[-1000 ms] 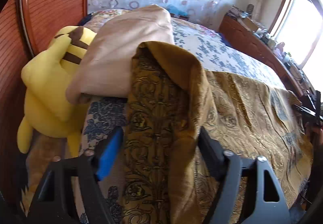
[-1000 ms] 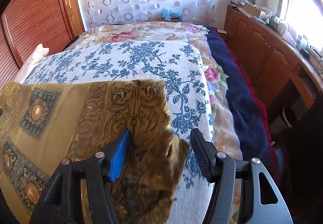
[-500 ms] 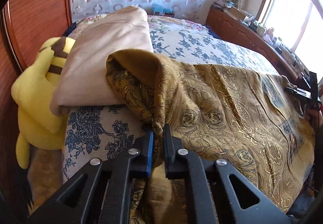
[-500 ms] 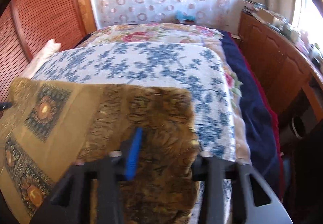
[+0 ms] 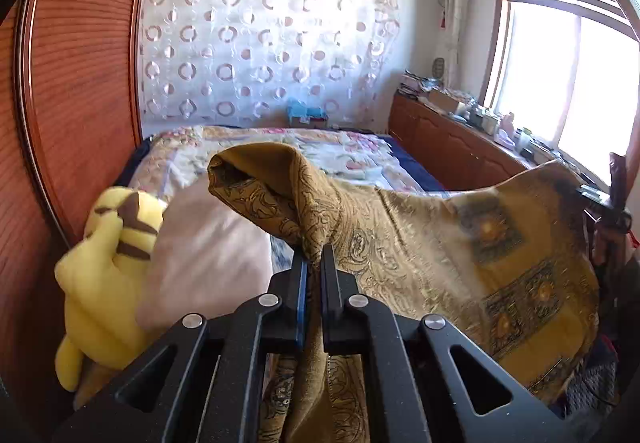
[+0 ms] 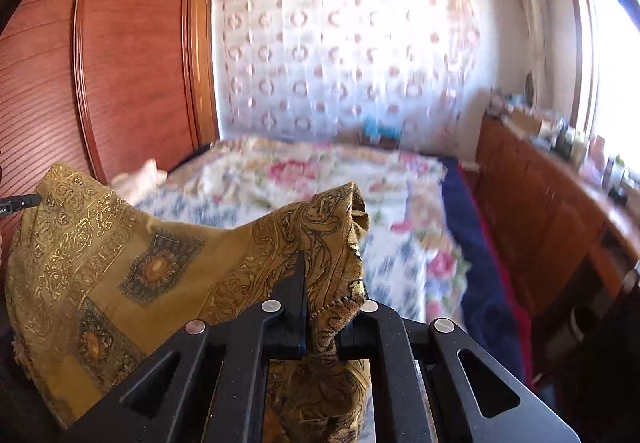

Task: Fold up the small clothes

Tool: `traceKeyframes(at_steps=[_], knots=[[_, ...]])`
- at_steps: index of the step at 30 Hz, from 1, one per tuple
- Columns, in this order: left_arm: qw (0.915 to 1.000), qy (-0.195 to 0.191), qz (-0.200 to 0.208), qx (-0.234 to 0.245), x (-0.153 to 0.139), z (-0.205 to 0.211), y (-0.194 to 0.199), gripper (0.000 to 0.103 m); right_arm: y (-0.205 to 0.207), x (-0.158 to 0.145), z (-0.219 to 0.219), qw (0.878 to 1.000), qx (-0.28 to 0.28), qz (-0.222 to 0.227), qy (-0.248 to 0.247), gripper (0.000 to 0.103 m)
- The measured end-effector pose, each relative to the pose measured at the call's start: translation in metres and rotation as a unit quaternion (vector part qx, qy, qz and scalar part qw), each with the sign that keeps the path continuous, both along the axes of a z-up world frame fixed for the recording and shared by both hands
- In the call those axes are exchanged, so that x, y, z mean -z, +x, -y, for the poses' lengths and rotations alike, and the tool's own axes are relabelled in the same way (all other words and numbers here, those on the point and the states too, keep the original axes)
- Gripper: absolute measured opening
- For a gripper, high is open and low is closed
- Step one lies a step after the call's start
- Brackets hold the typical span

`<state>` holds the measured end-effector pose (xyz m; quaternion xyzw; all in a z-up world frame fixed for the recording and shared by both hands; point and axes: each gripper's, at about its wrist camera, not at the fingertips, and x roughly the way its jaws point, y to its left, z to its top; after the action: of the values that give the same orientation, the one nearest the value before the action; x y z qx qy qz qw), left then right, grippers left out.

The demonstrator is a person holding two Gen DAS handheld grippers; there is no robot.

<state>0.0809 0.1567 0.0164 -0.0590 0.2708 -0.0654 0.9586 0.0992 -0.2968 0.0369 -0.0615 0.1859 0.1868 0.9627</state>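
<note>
A: Left wrist view first. How far along is the fold?

B: Barely begun, I'd judge. The left gripper (image 5: 312, 263) is pinched tight on one corner of the gold patterned cloth (image 5: 460, 255), which hangs in the air above the bed (image 5: 352, 151), sagging across to its far corner. No crease is made yet; bringing the edges together and laying it down are left.

A: And the stuff itself?

B: A soft woven fabric, mustard gold with dark scrollwork and square medallions, bunching into a hood above the jaws. Beside it sit a plump yellow plush toy (image 5: 104, 263) and a smooth beige pillow (image 5: 208, 255).

A: Right wrist view?

B: The right gripper (image 6: 320, 283) is closed on the other corner of the cloth (image 6: 120, 267), its frayed hem draping over one finger. The cloth sags between the two grips, over the flowered quilt (image 6: 304, 179).
</note>
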Motion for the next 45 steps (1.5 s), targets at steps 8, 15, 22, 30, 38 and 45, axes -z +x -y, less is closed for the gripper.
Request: traceKeyframes(at_steps=[8,15,22,30,38,45], knots=[[0.9957,0.037,-0.083,-0.017,0.056,-0.01,0.072,0.045,0.092,0.017,-0.012,0.987,0.104,-0.117,-0.029,0.043],[0.9929,0.034,-0.111,-0.024,0.086,-0.021,0.036,0.071,0.079,0.062,-0.032,0.985,0.067,-0.146,-0.056,0.052],[0.9882,0.011,-0.151,-0.027,0.117,-0.024,0.011,0.071,0.047,0.091,-0.027,0.984,0.012,-0.165,-0.071,0.058],[0.9868,-0.003,-0.16,-0.028,0.127,-0.021,0.006,0.071,0.056,0.112,-0.027,0.981,-0.002,-0.17,-0.092,0.058],[0.9872,-0.023,-0.155,-0.029,0.124,-0.018,0.0,0.071,0.06,0.116,-0.022,0.982,0.008,-0.174,-0.077,0.075],[0.9868,-0.018,-0.159,-0.023,0.126,-0.009,-0.001,0.071,0.065,0.126,-0.04,0.981,0.004,-0.175,-0.081,0.08]])
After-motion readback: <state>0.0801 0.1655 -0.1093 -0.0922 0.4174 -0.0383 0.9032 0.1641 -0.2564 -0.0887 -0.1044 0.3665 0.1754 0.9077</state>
